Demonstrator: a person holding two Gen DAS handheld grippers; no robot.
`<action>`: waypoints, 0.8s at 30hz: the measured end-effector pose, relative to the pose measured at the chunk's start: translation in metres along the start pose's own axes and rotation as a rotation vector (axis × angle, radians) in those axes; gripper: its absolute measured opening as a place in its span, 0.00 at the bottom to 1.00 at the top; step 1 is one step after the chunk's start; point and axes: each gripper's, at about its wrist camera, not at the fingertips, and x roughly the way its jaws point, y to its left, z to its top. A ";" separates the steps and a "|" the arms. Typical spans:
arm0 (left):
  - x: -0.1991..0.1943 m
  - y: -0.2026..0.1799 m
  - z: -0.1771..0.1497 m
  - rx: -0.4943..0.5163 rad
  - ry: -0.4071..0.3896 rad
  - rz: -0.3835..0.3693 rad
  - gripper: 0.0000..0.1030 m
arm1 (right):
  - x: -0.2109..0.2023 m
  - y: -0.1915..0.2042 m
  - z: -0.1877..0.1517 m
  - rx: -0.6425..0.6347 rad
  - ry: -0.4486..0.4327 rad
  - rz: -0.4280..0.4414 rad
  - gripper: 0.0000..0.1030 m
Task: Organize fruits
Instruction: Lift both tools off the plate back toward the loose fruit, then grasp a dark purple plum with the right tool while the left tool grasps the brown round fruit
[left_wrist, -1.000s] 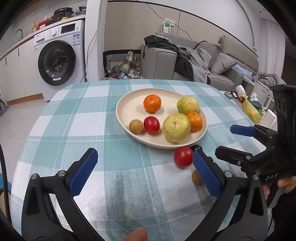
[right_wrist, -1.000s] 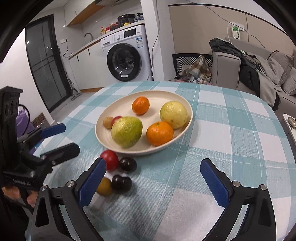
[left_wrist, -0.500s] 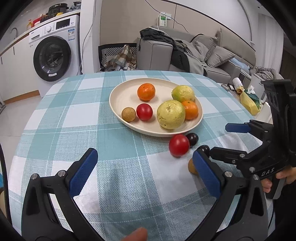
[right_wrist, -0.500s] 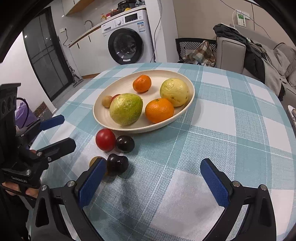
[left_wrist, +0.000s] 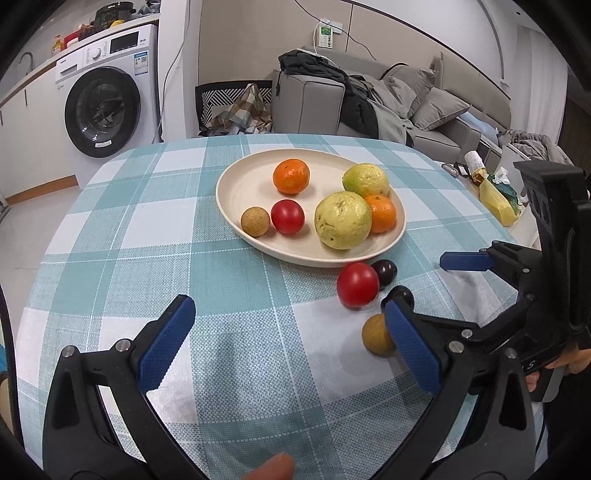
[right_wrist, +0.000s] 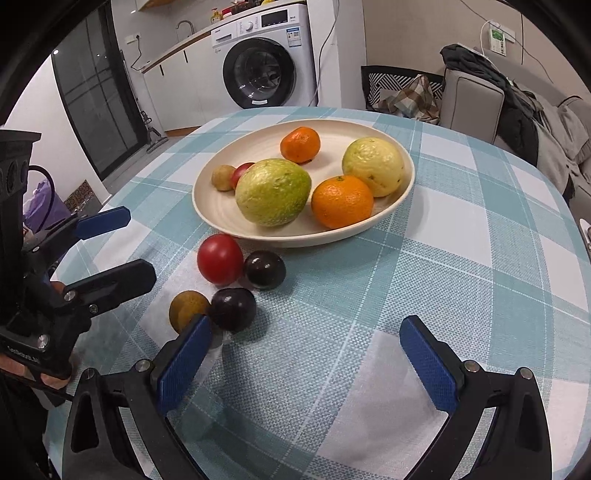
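**Both grippers spread wide, four loose fruits at the plate's near edge**

My left gripper (left_wrist: 291, 347) hovers over the teal-and-white checked tablecloth (left_wrist: 155, 229) with its blue-padded fingers wide apart, holding nothing. Its right finger (left_wrist: 412, 343) sits in front of the small yellow-brown round fruit (left_wrist: 375, 334); I cannot tell whether it touches it.

My right gripper (right_wrist: 308, 363) is likewise spread wide and empty. Its left finger (right_wrist: 183, 363) lies just beside the yellow-brown fruit (right_wrist: 186, 310) and the nearer dark purple plum (right_wrist: 233, 309); contact is unclear.

Four fruits lie loose on the cloth in a tight cluster by the near rim of the cream oval plate (right_wrist: 218, 214): a red tomato (right_wrist: 219, 259), a second dark plum (right_wrist: 265, 269) touching its right side, then the nearer plum and the yellow-brown fruit side by side.

On the plate I see two large yellow-green guavas (right_wrist: 273, 192) (right_wrist: 373, 166), two orange tangerines (right_wrist: 341, 201) (right_wrist: 300, 144), a small red tomato (left_wrist: 287, 216) and a small tan round fruit (left_wrist: 255, 220) just left of it.

Beyond the table stand a white washing machine (left_wrist: 107, 99) and a grey sofa (left_wrist: 424, 107).
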 end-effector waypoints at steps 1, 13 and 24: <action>0.000 0.000 0.000 0.000 0.000 0.000 0.99 | 0.000 0.002 0.000 -0.005 -0.001 0.004 1.00; 0.002 0.001 -0.001 -0.006 0.009 -0.001 0.99 | 0.001 0.016 0.003 -0.056 -0.016 0.039 0.64; 0.002 0.001 -0.001 -0.007 0.012 -0.001 0.99 | 0.000 0.027 0.002 -0.085 -0.019 0.105 0.41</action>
